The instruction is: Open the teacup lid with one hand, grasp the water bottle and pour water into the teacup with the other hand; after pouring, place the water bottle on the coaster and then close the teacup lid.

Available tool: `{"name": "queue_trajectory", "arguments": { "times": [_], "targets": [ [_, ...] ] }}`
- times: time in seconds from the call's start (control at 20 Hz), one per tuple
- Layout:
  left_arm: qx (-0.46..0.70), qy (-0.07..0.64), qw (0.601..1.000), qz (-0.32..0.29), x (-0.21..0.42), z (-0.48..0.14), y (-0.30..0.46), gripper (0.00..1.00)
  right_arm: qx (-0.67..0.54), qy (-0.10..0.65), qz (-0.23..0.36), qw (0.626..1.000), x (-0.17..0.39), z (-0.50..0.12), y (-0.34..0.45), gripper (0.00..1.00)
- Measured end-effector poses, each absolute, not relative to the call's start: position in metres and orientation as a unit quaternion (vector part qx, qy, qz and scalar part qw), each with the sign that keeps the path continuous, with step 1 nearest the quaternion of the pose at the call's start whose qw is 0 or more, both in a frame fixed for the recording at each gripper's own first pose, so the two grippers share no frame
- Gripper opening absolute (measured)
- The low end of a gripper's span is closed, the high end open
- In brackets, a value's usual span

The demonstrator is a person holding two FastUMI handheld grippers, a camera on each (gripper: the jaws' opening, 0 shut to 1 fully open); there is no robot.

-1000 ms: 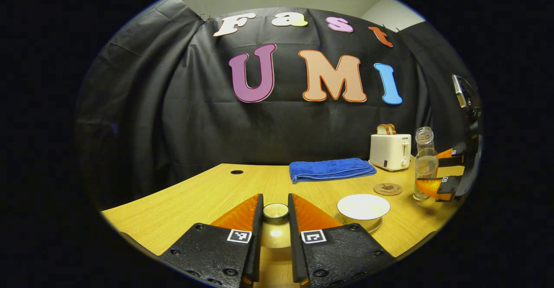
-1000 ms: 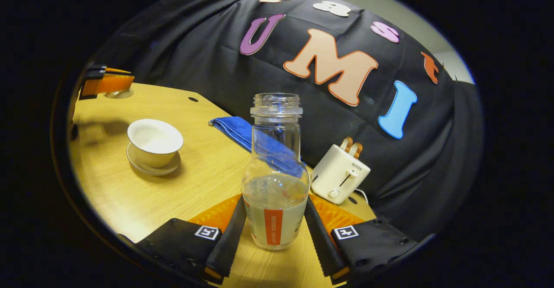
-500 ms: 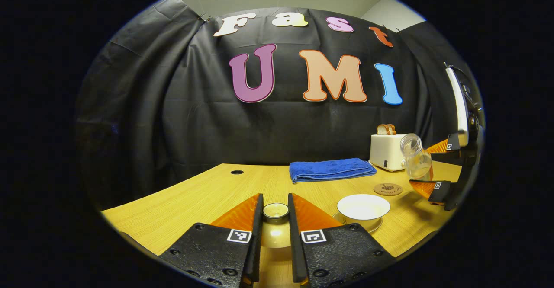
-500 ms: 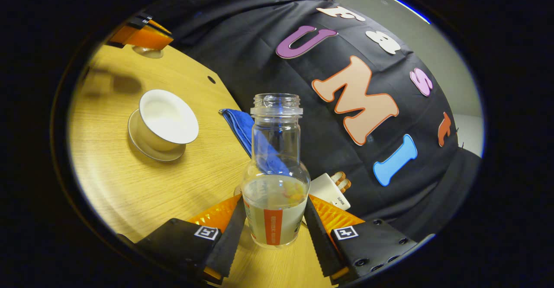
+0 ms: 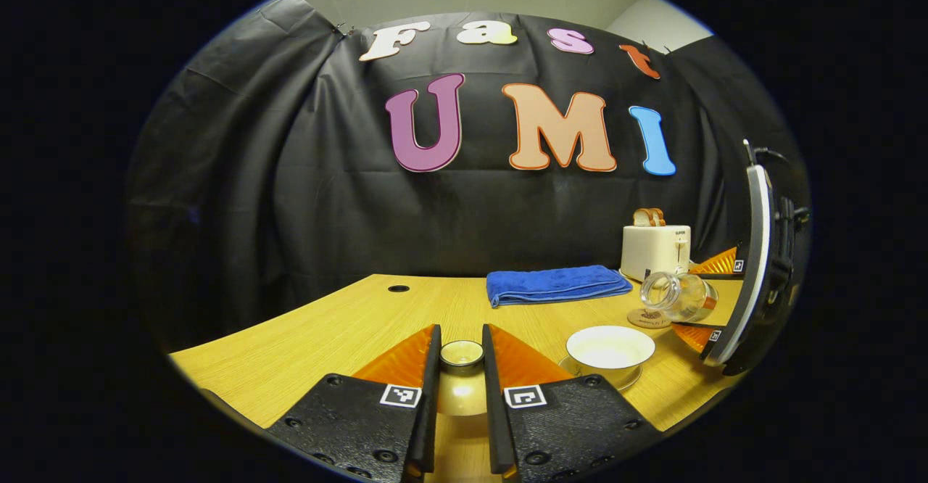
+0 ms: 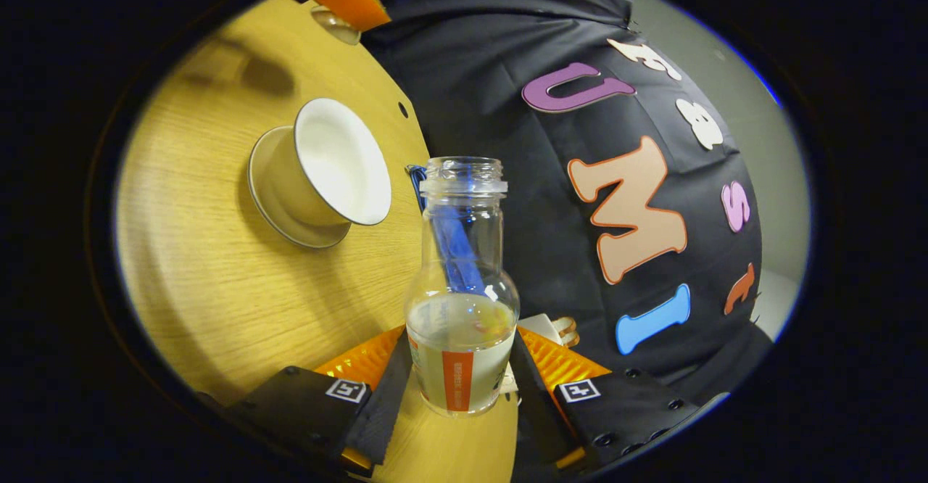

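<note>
My left gripper [image 5: 461, 344] is shut on the knob of the pale teacup lid [image 5: 461, 394], held left of the open white teacup [image 5: 610, 345] on its saucer. In the right gripper view, my right gripper [image 6: 461, 376] is shut on the lower body of the clear water bottle [image 6: 462, 280], which is uncapped and partly filled. The teacup [image 6: 330, 167] lies ahead and left of the bottle's mouth. In the left gripper view the bottle [image 5: 678, 296] is tipped far over, its mouth pointing at the cup, just right of and above the rim. The round coaster [image 5: 645, 318] lies behind it.
A folded blue towel [image 5: 558, 284] lies at the back of the wooden table [image 5: 326, 331]. A white toaster [image 5: 655, 251] with bread in it stands at the back right. The left gripper with the lid [image 6: 337, 22] sits beyond the cup in the right gripper view.
The right gripper has lifted the bottle off the table, carried it toward the teacup and tipped it from upright to nearly lying over. The left gripper and lid have stayed still.
</note>
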State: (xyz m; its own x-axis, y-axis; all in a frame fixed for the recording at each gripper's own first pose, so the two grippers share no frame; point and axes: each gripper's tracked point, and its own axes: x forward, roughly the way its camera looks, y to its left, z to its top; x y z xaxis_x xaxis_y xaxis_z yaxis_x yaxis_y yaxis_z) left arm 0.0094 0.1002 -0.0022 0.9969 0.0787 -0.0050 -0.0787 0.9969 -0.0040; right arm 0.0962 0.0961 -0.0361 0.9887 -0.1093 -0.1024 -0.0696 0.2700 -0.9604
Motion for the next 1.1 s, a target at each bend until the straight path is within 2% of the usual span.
{"name": "queue_trajectory", "arguments": {
  "times": [0.1, 0.15, 0.35, 1.1],
  "targets": [
    [-0.002, 0.001, 0.999, 0.039, 0.0088, -0.0008, 0.1004, 0.25, -0.629, 0.064, -0.012, 0.775, 0.0981, -0.0355, 0.0994, 0.80],
    [-0.002, 0.002, 0.999, 0.039, 0.0091, -0.0027, 0.1005, 0.27, -0.638, 0.062, -0.011, 0.767, 0.0965, -0.0370, 0.0984, 0.81],
    [-0.002, 0.002, 0.999, 0.039, 0.0089, -0.0022, 0.1007, 0.27, -0.655, 0.066, -0.010, 0.753, 0.0964, -0.0376, 0.0989, 0.81],
    [-0.002, 0.001, 0.999, 0.039, 0.0084, -0.0018, 0.0993, 0.26, -0.748, 0.030, -0.027, 0.662, 0.0952, -0.0345, 0.0957, 0.79]
  ]
}}
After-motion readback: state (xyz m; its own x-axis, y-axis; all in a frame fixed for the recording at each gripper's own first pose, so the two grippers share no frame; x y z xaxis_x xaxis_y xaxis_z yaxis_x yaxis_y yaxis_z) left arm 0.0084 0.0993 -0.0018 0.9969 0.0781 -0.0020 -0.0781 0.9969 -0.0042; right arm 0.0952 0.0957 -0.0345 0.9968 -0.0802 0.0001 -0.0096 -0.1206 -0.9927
